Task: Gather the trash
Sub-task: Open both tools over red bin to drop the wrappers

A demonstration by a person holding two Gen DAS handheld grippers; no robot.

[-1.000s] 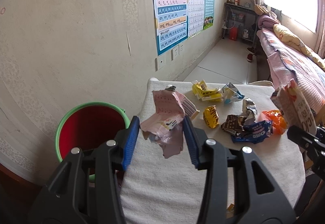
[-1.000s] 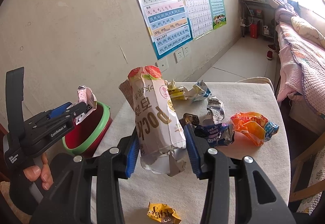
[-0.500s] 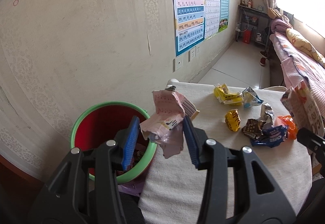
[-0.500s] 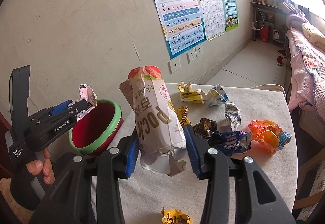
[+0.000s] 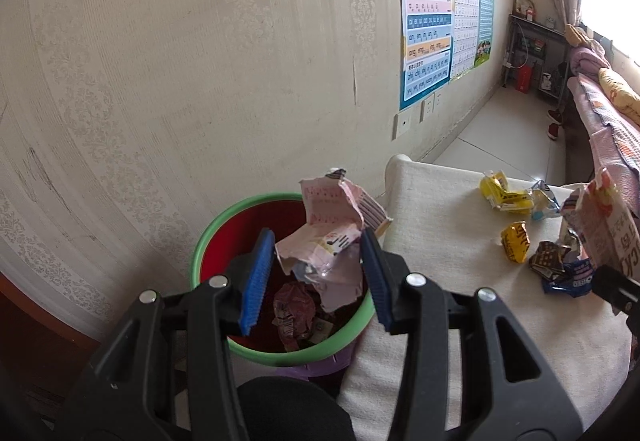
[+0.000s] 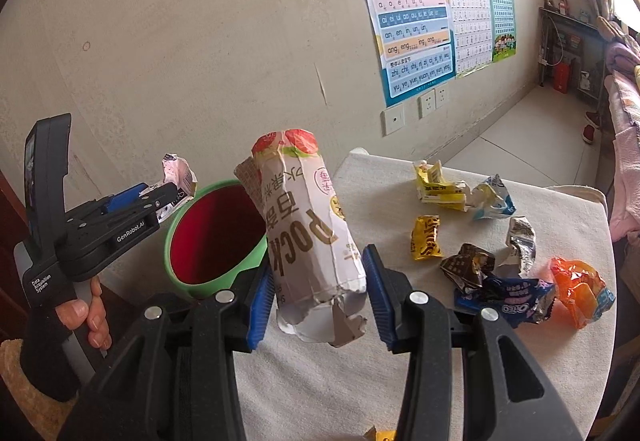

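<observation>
My left gripper [image 5: 316, 273] is shut on a crumpled pink wrapper [image 5: 332, 225], which hangs over the mouth of a red bin with a green rim [image 5: 208, 237]. Crumpled trash lies at the bin's bottom. My right gripper [image 6: 316, 293] is shut on a white Pocky box [image 6: 308, 233], held upright above the table's left edge, beside the bin [image 6: 176, 241]. In the right wrist view the left gripper [image 6: 164, 197] with its pink wrapper [image 6: 178, 173] sits at the bin's far-left rim, with a hand on its handle.
On the cloth-covered table [image 6: 360, 381] lie several wrappers: a small yellow one [image 6: 426, 237], a blue Oreo pack [image 6: 508, 299], an orange bag [image 6: 580, 289] and a yellow-white pair [image 6: 440, 185]. A wall runs close behind the bin. A bed stands at the right.
Both grippers have moved left from over the table toward the bin, each keeping its hold. The pink wrapper now hangs over the bin's mouth.
</observation>
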